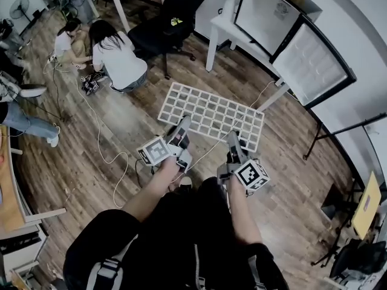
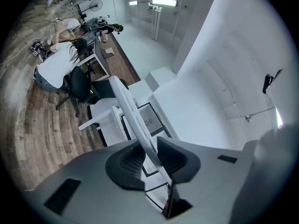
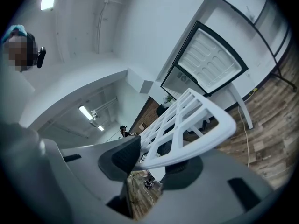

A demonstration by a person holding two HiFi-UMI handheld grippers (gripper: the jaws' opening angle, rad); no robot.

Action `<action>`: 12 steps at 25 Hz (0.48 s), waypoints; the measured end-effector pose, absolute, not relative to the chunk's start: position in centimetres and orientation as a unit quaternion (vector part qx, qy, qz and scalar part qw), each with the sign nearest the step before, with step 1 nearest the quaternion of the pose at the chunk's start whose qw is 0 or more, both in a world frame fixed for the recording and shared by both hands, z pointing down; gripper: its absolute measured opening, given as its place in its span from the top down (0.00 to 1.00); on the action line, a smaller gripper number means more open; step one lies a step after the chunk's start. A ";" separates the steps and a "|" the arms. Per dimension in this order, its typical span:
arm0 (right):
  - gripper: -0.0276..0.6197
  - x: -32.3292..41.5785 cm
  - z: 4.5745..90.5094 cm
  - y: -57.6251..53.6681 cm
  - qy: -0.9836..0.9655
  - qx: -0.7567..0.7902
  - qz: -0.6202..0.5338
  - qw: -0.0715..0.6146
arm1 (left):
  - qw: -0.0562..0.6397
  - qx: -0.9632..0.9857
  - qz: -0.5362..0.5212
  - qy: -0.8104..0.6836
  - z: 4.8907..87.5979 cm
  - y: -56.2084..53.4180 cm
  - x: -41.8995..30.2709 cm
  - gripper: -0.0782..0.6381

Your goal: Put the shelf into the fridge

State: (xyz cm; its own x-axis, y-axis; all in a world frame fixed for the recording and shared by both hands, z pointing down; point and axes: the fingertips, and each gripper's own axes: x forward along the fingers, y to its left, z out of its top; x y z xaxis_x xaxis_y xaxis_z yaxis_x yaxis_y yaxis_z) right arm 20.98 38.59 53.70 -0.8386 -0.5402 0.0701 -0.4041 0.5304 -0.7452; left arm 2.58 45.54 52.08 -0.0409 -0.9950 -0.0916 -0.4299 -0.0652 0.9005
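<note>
Head view gives us the whole layout. One white grid shelf (image 1: 211,110) is held in the air above the wood floor (image 1: 72,162), short of the fridge (image 1: 266,17) and wholly outside it. The left claw (image 1: 184,122) and the right claw (image 1: 233,136) sit on the shelf edge farthest from the fridge, one toward each end. From here we count two claws, each with one marker cube (image 1: 154,151), one shelf, one fridge with its one door (image 1: 314,65) swung open, and one white tabletop (image 1: 233,32) beside the fridge. Left of the fridge stands one black office chair (image 1: 172,14), and farther from the fridge than the chair, two people (image 1: 118,56) crouch on the floor. This view does not settle the grip, but the other two do. Left gripper view shows us the shelf (image 2: 133,115) edge-on, a thin white blade running toward the fridge (image 2: 150,119), with the left claw (image 2: 150,160) pressed shut on it from both sides. Right gripper view shows the shelf (image 3: 187,120) broadside with its bars plain to count, the right claw (image 3: 156,161) clamped on the rim, and beyond it the ribbed inner face of the fridge door (image 3: 210,62).
</note>
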 end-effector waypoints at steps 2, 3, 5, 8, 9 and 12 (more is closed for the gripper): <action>0.73 20.3 53.8 38.0 0.870 -0.272 -0.402 0.084 | 0.341 0.604 -0.419 -0.586 52.1 44.8 1.9 0.77; 0.73 19.9 53.8 37.6 0.870 -0.272 -0.403 0.084 | 0.341 0.604 -0.420 -0.585 52.1 44.4 1.6 0.77; 0.73 19.2 54.0 36.7 0.869 -0.271 -0.404 0.087 | 0.344 0.601 -0.418 -0.588 52.3 43.6 0.9 0.77; 0.73 18.2 54.4 35.2 0.867 -0.271 -0.408 0.089 | 0.348 0.598 -0.416 -0.590 52.6 42.1 -0.3 0.77; 0.73 17.9 54.6 34.6 0.867 -0.271 -0.408 0.089 | 0.346 0.599 -0.419 -0.588 52.6 41.5 -0.6 0.77; 0.73 16.9 54.6 32.5 0.867 -0.272 -0.408 0.086 | 0.350 0.594 -0.408 -0.599 53.2 39.7 -1.6 0.77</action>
State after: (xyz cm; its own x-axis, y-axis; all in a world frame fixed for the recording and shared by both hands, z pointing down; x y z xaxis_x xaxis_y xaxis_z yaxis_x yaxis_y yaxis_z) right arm 16.94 32.47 54.57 -0.8371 -0.5422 0.0732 -0.4024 0.5195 -0.7538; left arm -1.63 39.66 53.21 -0.0493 -0.9966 -0.0653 -0.4254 -0.0382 0.9042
